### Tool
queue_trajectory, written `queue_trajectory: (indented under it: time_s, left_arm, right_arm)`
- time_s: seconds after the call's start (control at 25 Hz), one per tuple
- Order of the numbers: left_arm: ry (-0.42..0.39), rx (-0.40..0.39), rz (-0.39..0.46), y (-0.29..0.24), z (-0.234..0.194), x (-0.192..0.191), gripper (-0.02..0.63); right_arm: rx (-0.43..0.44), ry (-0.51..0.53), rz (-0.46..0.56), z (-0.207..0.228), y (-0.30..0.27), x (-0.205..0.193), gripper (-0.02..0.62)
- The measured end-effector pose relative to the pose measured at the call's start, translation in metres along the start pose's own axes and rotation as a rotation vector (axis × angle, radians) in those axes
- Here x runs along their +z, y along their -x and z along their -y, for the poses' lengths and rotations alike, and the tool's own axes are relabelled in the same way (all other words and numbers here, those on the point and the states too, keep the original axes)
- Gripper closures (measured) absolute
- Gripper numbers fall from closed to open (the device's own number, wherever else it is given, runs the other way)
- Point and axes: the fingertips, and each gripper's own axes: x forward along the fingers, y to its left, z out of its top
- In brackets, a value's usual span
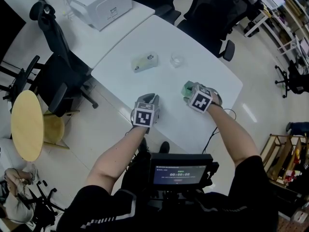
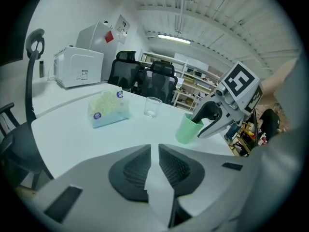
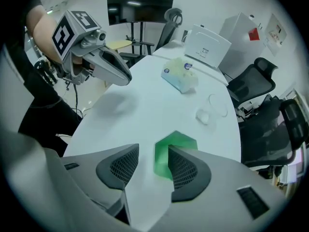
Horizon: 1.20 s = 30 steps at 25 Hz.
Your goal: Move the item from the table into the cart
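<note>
The white tabletop (image 1: 159, 37) carries everything of the task. A 2nd table butts against its far edge w/ a white box (image 1: 99, 3) on it, and dark office chairs (image 1: 58, 71) stand round both.

Containers, big to small:
- The tissue pack (image 1: 144, 62) lies flat near the tabletop's ctr; white tissues show through its clear wrap.
- The green cup (image 3: 176, 140) stands toward the right edge of the tabletop. It's upright, mouth up, long axis vertical, tapering to the base. All that shows in it is one gripper finger.
- The clear glass (image 1: 176, 59) stands upright just right of the tissue pack and beyond the cup (can't tell if it holds anything).

The right gripper (image 3: 153, 153) is at the cup w/ its jaws a moderate way apart. One jaw covers part of the cup's rim in its own view. The left gripper view shows one finger dipped into the mouth and the other outside the wall; a firm clamp isn't evident.

The left gripper (image 2: 153, 151) hangs over the near part of the tabletop, left of the cup and apart from it. Its jaws are drawn in narrow, only a slit btw them, and only tabletop shows through it.
</note>
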Motion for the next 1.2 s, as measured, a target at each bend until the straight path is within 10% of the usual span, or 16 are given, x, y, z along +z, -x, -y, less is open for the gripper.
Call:
queue_trajectory:
  time_s: [0.2, 0.32, 0.68, 1.2]
  left_arm:
    - [-0.007, -0.027, -0.001, -0.008, -0.001, -0.001, 0.545]
    - [-0.002, -0.026, 0.0, -0.006, 0.001, -0.003, 0.546]
    - [-0.004, -0.055, 0.015, 0.009, 0.003, -0.001, 0.546]
    - [-0.132, -0.136, 0.339, 0.121, 0.065, 0.118, 0.606]
  right_arm:
    - [-0.017, 0.058, -0.075, 0.004, -0.017, -0.003, 0.414]
    - [-0.05, 0.089, -0.099, 0.004, -0.017, -0.004, 0.577]
    - [-0.063, 0.029, -0.08, 0.002, -0.009, -0.005, 0.588]
    - [-0.221, -0.295, 0.322, -0.001, 0.156, 0.018, 0.591]
